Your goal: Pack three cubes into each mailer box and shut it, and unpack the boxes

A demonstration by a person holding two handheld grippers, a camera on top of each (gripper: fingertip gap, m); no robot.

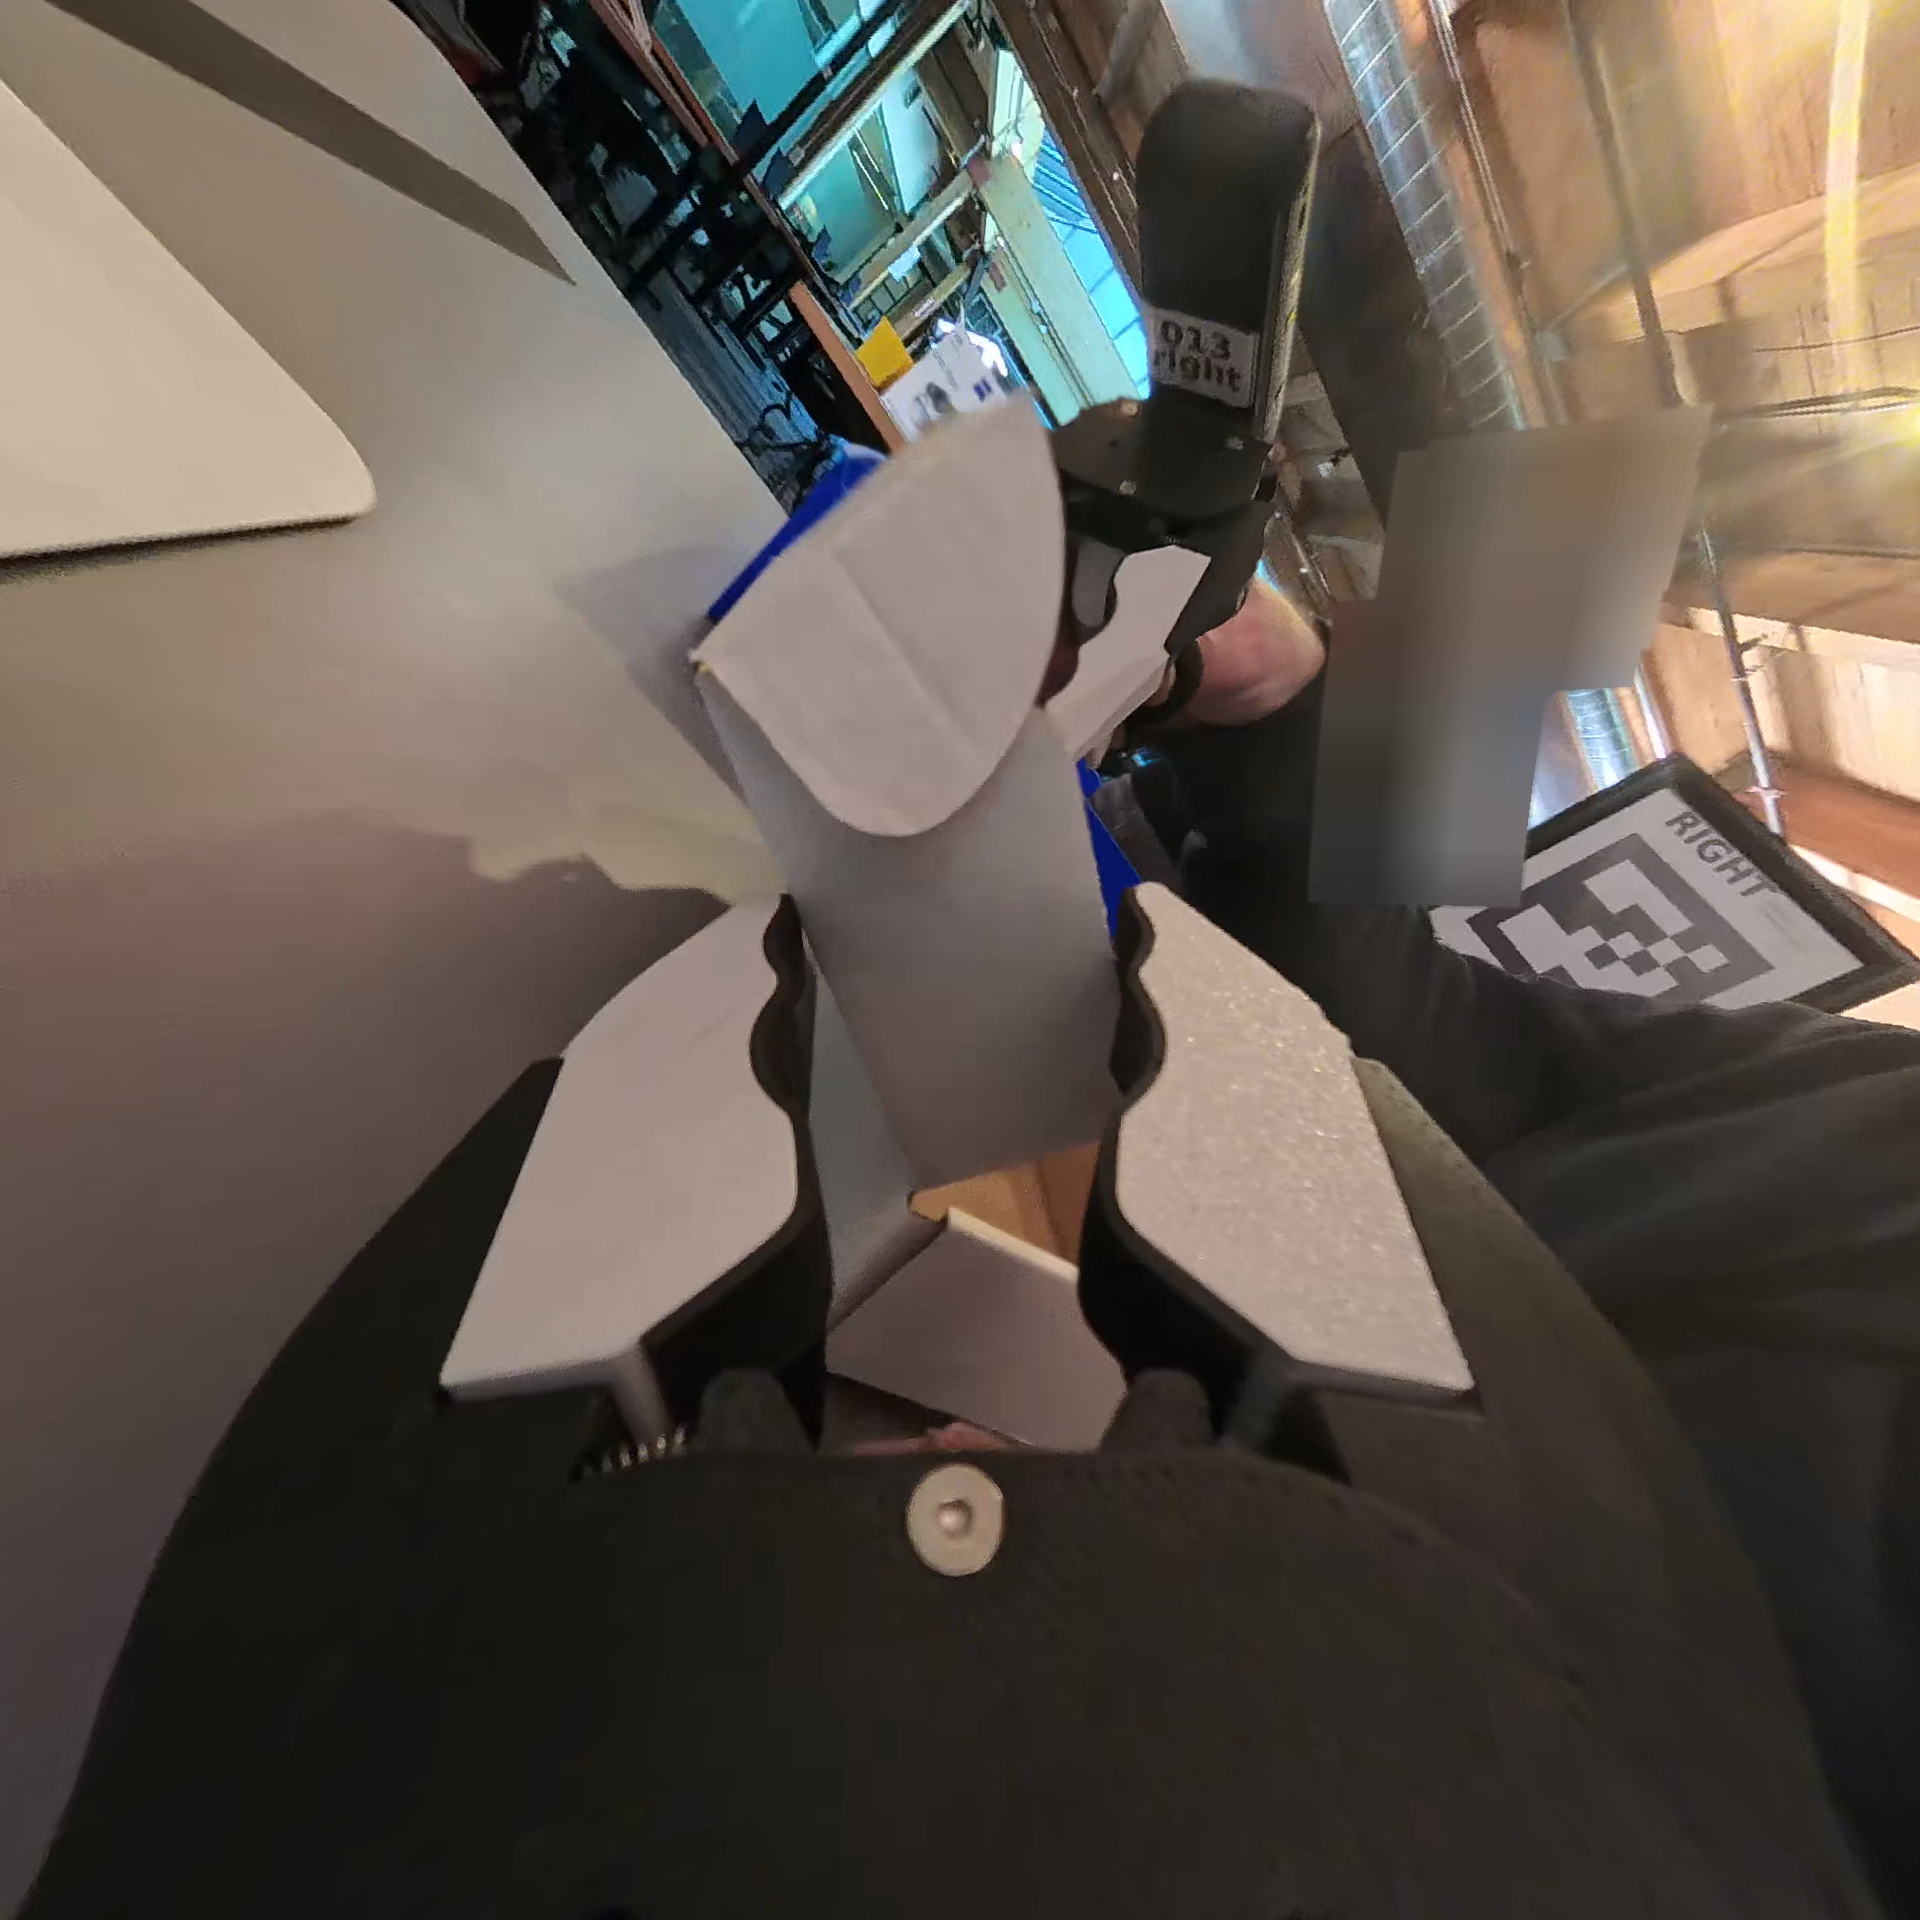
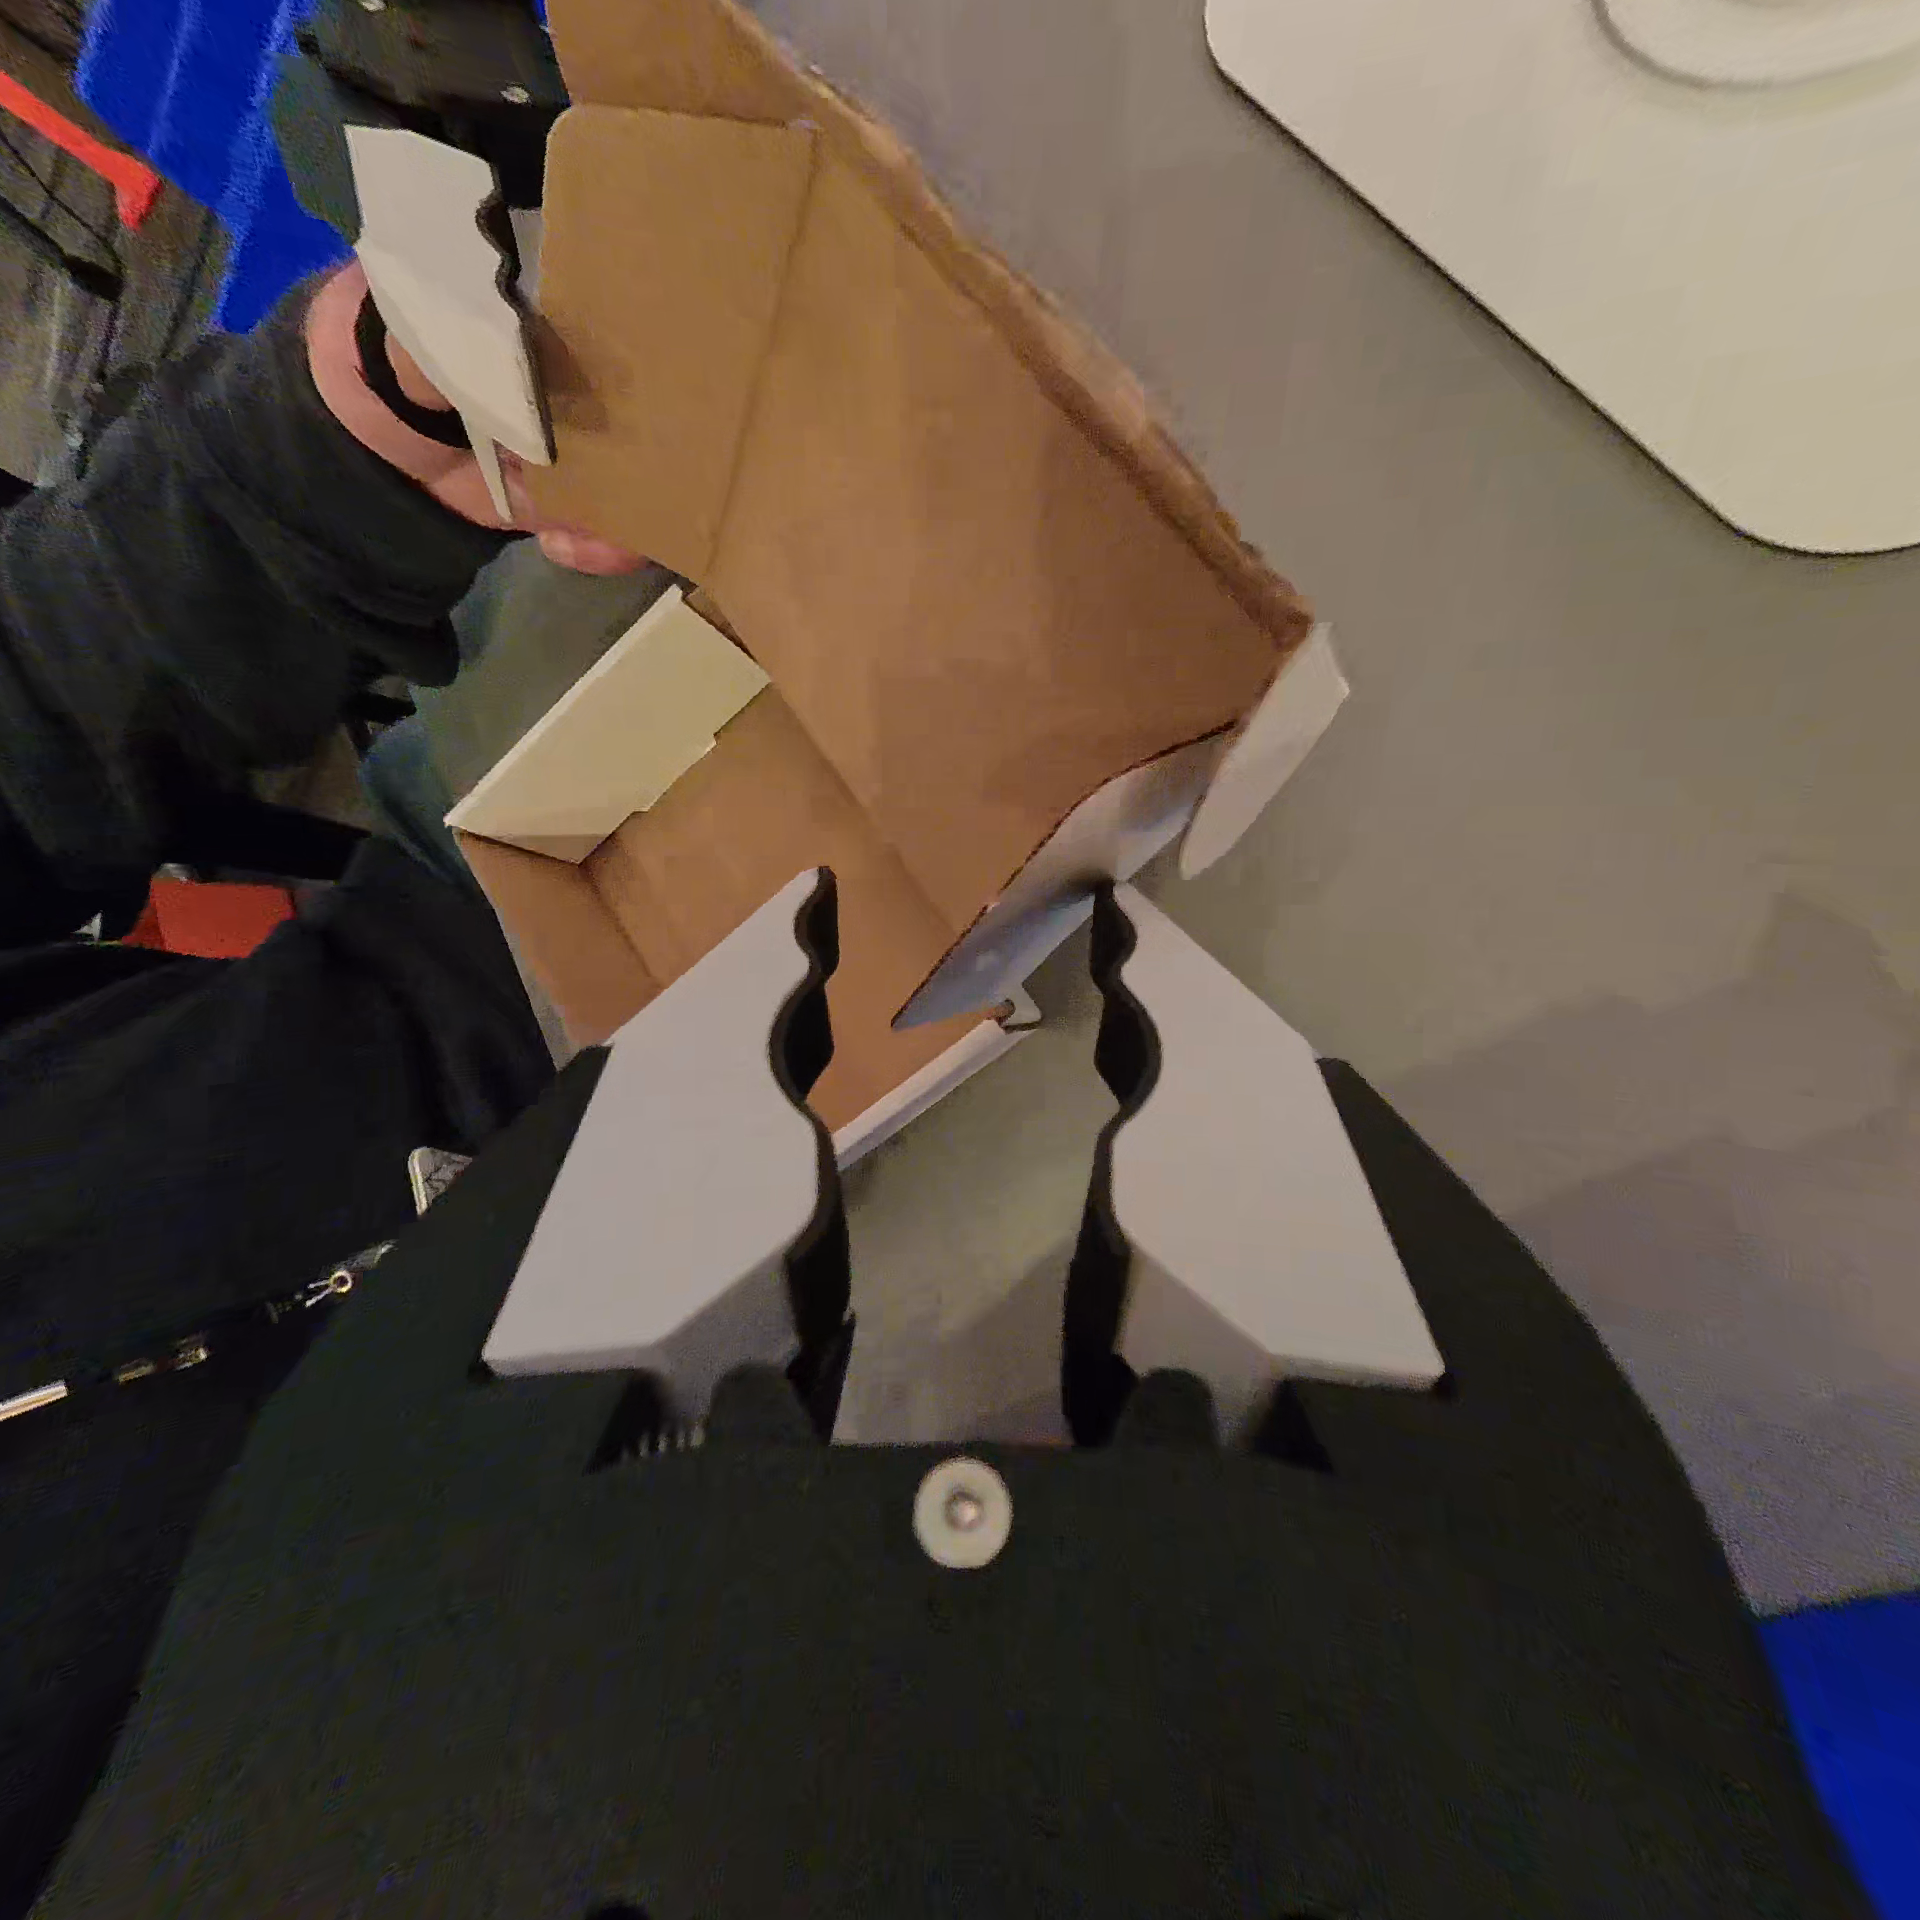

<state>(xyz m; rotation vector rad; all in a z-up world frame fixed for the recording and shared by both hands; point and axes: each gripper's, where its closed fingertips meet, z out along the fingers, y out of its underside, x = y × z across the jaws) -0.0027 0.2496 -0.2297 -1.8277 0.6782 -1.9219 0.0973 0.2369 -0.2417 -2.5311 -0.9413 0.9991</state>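
A mailer box (image 2: 582, 914), white outside and brown inside, stands open on the grey table (image 2: 1558, 935); its inside shows no cubes. Its lid (image 2: 935, 499) is raised. My left gripper (image 1: 961, 935) is shut on the lid's white front flap (image 1: 935, 935), which spans the gap between its fingers. One of those fingers (image 2: 447, 291) shows at the flap's edge in the right wrist view. My right gripper (image 2: 961, 904) is open and empty, with its tips at the box's near corner by a white side flap (image 2: 1268, 748). It also shows beyond the flap in the left wrist view (image 1: 1138, 623).
A white tray (image 2: 1610, 260) lies on the table to the far right; it also shows in the left wrist view (image 1: 125, 364). Something blue (image 2: 1839, 1714) sits at the near right edge. The person's dark sleeve (image 2: 208, 582) is on the left.
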